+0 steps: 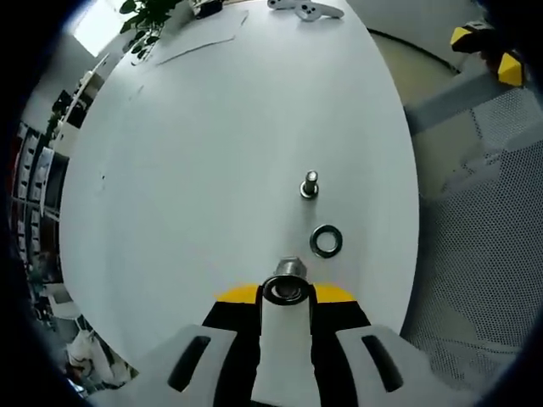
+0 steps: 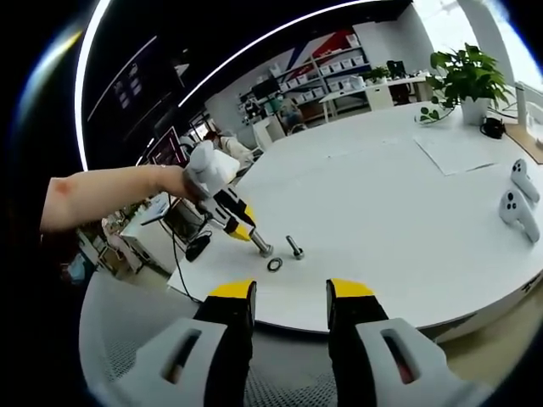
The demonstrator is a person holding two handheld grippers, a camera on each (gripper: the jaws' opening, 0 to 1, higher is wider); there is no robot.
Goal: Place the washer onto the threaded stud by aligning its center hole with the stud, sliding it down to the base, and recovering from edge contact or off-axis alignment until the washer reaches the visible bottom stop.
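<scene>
Between the yellow-tipped jaws of my left gripper (image 1: 286, 295) I see a threaded stud (image 1: 288, 278) end-on, the gripper shut on it. In the right gripper view a person's arm holds that left gripper (image 2: 240, 227), and the gripped stud (image 2: 260, 245) slants down to the white table (image 2: 399, 220). A dark metal washer (image 1: 326, 241) (image 2: 275, 264) lies flat on the table just beside it, untouched. A second stud (image 1: 310, 184) (image 2: 294, 247) stands a little beyond the washer. My right gripper (image 2: 288, 298) hangs open off the table's near edge, nothing between its jaws.
Two white handheld controllers (image 2: 517, 203) (image 1: 307, 8) lie at the far side of the round table. A potted plant (image 2: 462, 76) and a paper sheet (image 2: 458, 153) sit further back. A mesh chair (image 1: 492, 254) stands by the table edge near the washer.
</scene>
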